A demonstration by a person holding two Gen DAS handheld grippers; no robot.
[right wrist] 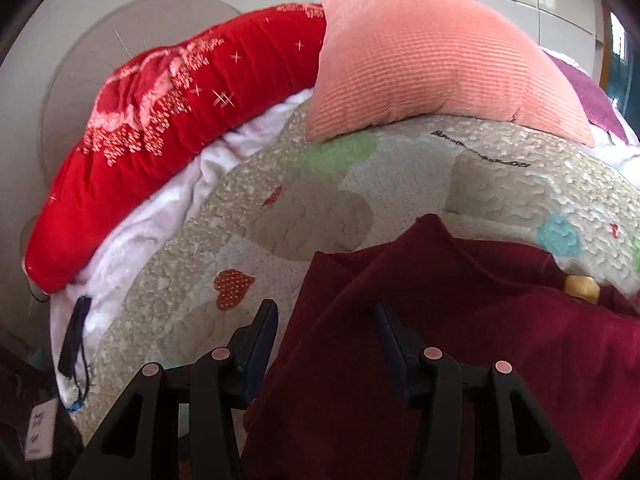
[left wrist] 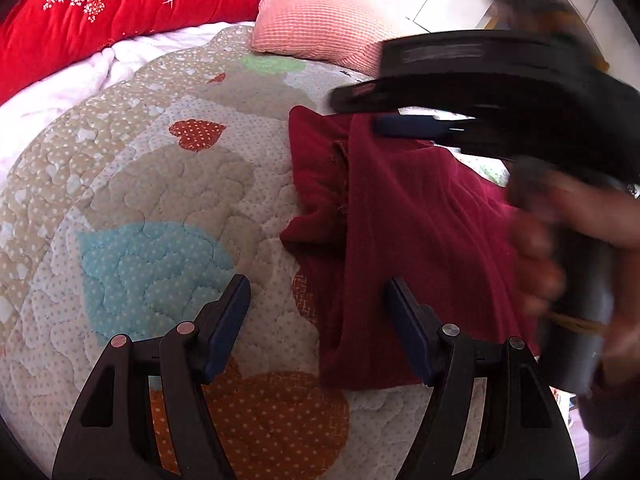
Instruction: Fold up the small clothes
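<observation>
A dark red garment (left wrist: 420,220) lies rumpled on the heart-patterned quilt (left wrist: 160,200), right of centre in the left wrist view. My left gripper (left wrist: 316,296) hovers open over the quilt; the garment's near left edge lies between its fingers, untouched by the pads. My right gripper (left wrist: 354,112), blurred and held by a hand (left wrist: 560,240), is at the garment's far edge, and a long fold runs up to it. In the right wrist view the garment (right wrist: 440,340) fills the gap of the right gripper (right wrist: 328,316), which is shut on a thick bunch of it.
A pink ribbed pillow (right wrist: 432,64) and a red flowered quilt (right wrist: 168,120) lie along the bed's far side, with a white sheet (right wrist: 140,232) beneath. A dark strap (right wrist: 76,332) hangs at the left edge. A small yellow thing (right wrist: 582,286) peeks out behind the garment.
</observation>
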